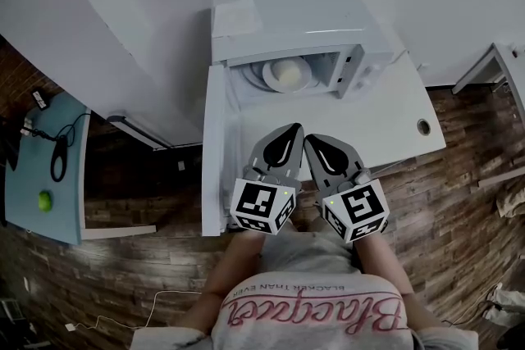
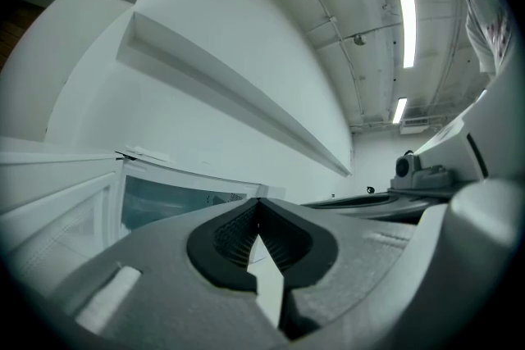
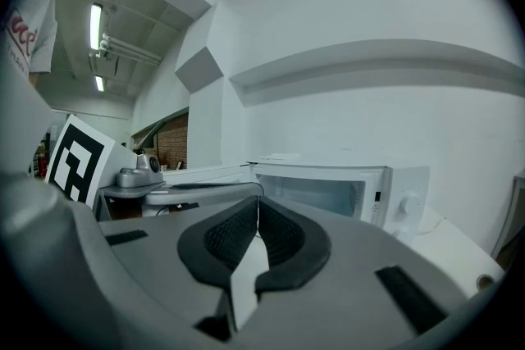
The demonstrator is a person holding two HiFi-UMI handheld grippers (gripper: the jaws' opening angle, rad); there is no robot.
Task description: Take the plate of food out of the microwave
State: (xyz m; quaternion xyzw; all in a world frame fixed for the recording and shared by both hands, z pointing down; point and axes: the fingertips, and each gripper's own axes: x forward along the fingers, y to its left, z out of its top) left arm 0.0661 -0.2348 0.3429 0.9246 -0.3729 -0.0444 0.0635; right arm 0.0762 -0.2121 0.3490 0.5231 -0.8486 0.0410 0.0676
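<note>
The white microwave (image 1: pixel 295 25) stands on a white table (image 1: pixel 385 115) with its door (image 1: pixel 213 152) swung open to the left. Inside lies a white plate (image 1: pixel 275 76) with pale round food (image 1: pixel 289 75) on it. Both grippers hover side by side in front of the opening, a short way back from the plate. My left gripper (image 1: pixel 294 129) is shut with nothing in it, and so is my right gripper (image 1: pixel 309 141). The left gripper view has its closed jaws (image 2: pixel 259 206) aimed past the door's window (image 2: pixel 176 205). In the right gripper view the shut jaws (image 3: pixel 257 205) face the microwave (image 3: pixel 328 191).
A cable hole (image 1: pixel 423 127) sits in the table's right part. At the far left stands a teal table (image 1: pixel 25 201) with a green ball (image 1: pixel 45 199) and a black cable. Another table's corner (image 1: pixel 492 65) shows at the right. The floor is dark wood.
</note>
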